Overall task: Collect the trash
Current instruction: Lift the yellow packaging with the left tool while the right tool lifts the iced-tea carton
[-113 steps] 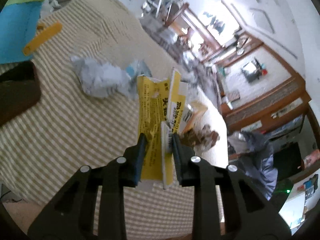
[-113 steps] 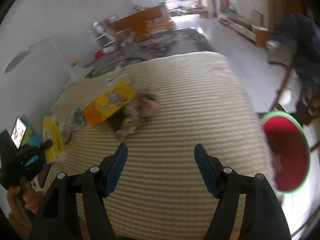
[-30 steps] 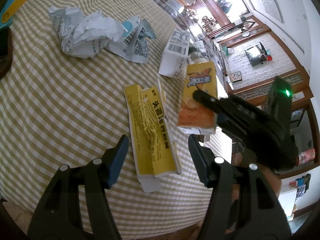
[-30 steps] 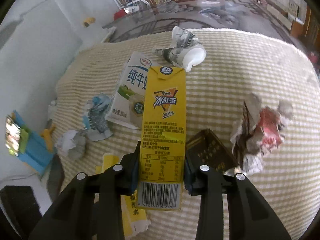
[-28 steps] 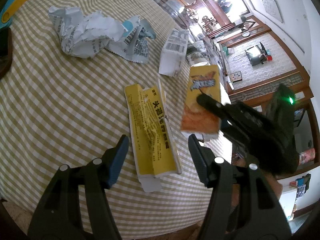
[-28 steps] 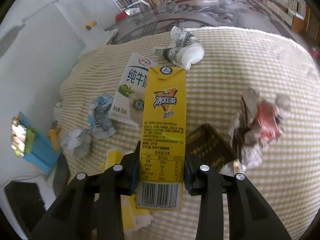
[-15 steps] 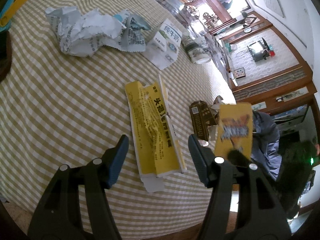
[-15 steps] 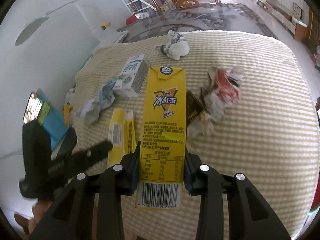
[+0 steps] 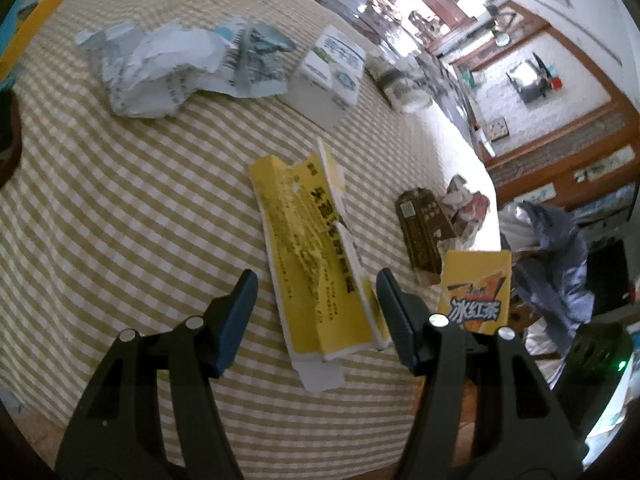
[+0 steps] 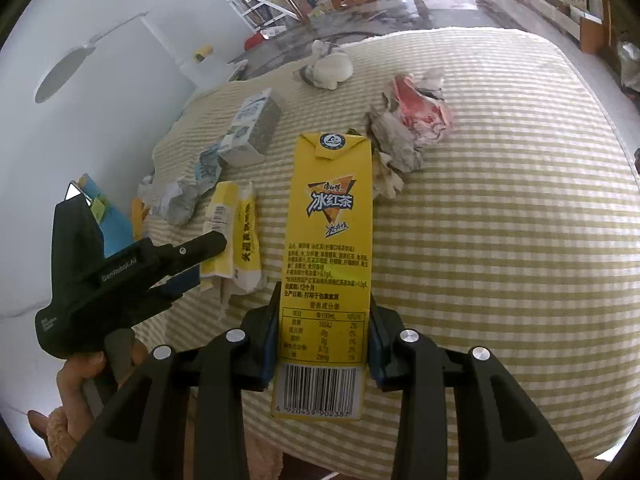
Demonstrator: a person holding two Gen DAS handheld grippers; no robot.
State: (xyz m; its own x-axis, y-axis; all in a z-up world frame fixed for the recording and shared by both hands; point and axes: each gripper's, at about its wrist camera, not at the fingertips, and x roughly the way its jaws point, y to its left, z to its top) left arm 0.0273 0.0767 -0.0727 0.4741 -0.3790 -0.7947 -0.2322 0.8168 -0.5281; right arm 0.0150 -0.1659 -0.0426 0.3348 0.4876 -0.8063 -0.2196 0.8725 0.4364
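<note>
The yellow tea carton stands upright in the right gripper, both pads clamped on its lower sides, held above the checked cloth of the desk. Its bottom edge with the barcode hangs below the pads; its back face cannot be seen from the right wrist view. From the left wrist view only the carton's top half shows, at the right edge of the desk; its lower part and the right gripper holding it are hidden behind the left gripper's own finger.

The left gripper hangs over the flattened yellow box with its jaws apart and nothing pressed between the pads; whether the pads touch the cloth cannot be told. In the right wrist view one finger of it crosses the near end of that box, and the hand on its handle is cut off by the frame.

Farther out lie a dark brown packet, mostly hidden behind the carton in the right wrist view, a crumpled red and grey wrapper, a white milk carton, crumpled white paper and a crushed white cup. The print on these is too blurred to read.
</note>
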